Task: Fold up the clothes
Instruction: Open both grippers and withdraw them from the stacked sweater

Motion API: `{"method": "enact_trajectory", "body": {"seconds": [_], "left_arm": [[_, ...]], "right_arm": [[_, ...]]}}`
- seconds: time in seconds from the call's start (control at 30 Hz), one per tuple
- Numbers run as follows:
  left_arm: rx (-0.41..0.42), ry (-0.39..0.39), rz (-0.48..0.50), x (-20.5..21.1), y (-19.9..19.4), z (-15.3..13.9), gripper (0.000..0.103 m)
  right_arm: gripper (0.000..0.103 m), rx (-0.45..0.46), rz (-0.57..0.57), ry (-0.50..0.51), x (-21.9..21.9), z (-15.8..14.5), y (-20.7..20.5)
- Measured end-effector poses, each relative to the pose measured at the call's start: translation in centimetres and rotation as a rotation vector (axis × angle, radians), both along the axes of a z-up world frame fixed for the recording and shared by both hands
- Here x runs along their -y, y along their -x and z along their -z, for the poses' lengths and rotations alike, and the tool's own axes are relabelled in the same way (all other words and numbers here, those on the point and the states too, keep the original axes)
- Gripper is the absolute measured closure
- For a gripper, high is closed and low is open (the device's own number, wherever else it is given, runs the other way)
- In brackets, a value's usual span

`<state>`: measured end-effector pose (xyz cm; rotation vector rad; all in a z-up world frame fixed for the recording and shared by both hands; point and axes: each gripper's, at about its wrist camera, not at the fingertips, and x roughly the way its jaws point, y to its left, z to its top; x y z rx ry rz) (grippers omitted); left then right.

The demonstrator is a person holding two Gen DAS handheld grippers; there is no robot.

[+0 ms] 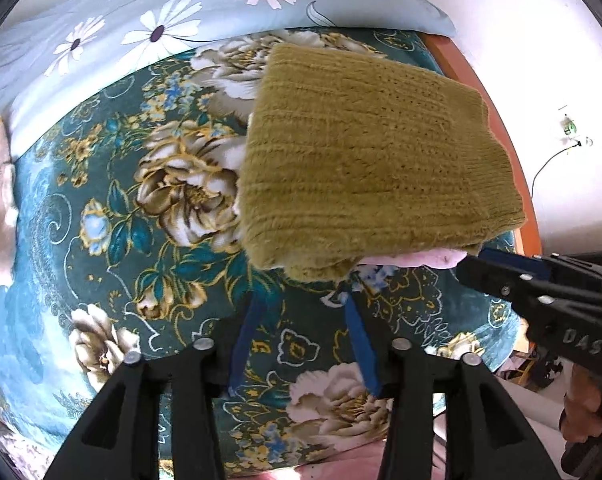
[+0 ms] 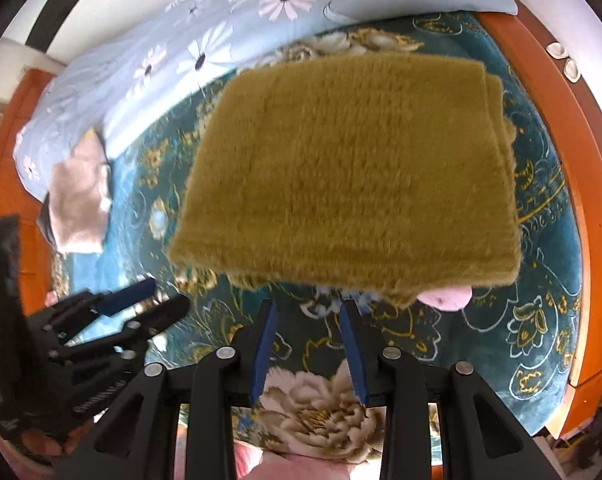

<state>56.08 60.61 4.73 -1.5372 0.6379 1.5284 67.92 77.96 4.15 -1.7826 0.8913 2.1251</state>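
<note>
Lying flat, folded olive sweater (image 1: 365, 160) runs lengthwise away from both grippers.

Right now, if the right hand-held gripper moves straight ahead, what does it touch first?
Probably the near edge of the folded green sweater, just beyond the open right hand-held gripper; depth is unclear, so it might meet the bedspread first.

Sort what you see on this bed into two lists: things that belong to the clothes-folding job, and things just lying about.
Belongs to the job:
olive sweater, folded
pink garment, peeking out beneath it
left gripper, open
right gripper, open

Just lying about:
daisy quilt
floral blanket
beige cloth
wall socket
</note>
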Motion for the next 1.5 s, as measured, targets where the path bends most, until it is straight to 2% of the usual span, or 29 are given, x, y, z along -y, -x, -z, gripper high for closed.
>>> {"method": "enact_trajectory", "body": {"seconds": [0.13, 0.3, 0.33, 0.37, 0.43, 0.63, 0.83, 0.9, 0.93, 1.13, 1.5], "left_arm": [[0.011, 0.012, -0.016, 1.1, -0.3, 0.7, 0.051], [-0.001, 0.014, 0.019, 2.0, -1.2, 1.3, 0.049], [0.002, 0.014, 0.026, 2.1, -1.3, 1.3, 0.047], [0.005, 0.013, 0.031, 2.2, -1.5, 1.4, 0.039], [0.011, 0.010, 0.036, 2.4, -1.7, 1.4, 0.037], [0.030, -0.009, 0.062, 2.8, -1.9, 1.4, 0.037], [0.054, -0.027, 0.071, 3.7, -0.6, 1.6, 0.035], [0.057, -0.033, 0.087, 3.7, -0.2, 1.6, 0.030], [0.056, -0.038, 0.098, 3.8, 0.0, 1.6, 0.022], [0.070, -0.064, 0.150, 3.8, 0.9, 1.3, 0.022], [0.096, -0.076, 0.178, 4.2, 2.2, 1.8, 0.022]], "right_arm": [[0.062, 0.041, 0.001, -0.020, 0.9, 1.5, -0.3], [0.051, 0.092, -0.007, -0.030, 2.1, 3.1, -0.6], [0.050, 0.098, -0.014, -0.031, 2.4, 3.4, -0.6], [0.047, 0.104, -0.020, -0.032, 2.6, 3.6, -0.7], [0.044, 0.111, -0.026, -0.040, 2.9, 3.7, -0.8], [0.034, 0.113, -0.003, -0.064, 2.6, 3.3, -0.5], [0.024, 0.124, 0.083, -0.073, 2.3, 3.3, -0.1], [0.021, 0.131, 0.098, -0.093, 2.4, 3.3, 0.0], [0.020, 0.132, 0.114, -0.099, 2.5, 3.2, 0.0], [0.001, 0.128, 0.166, -0.121, 3.3, 2.3, -0.1], [0.000, 0.159, 0.214, -0.136, 4.6, 1.9, 0.1]]}}
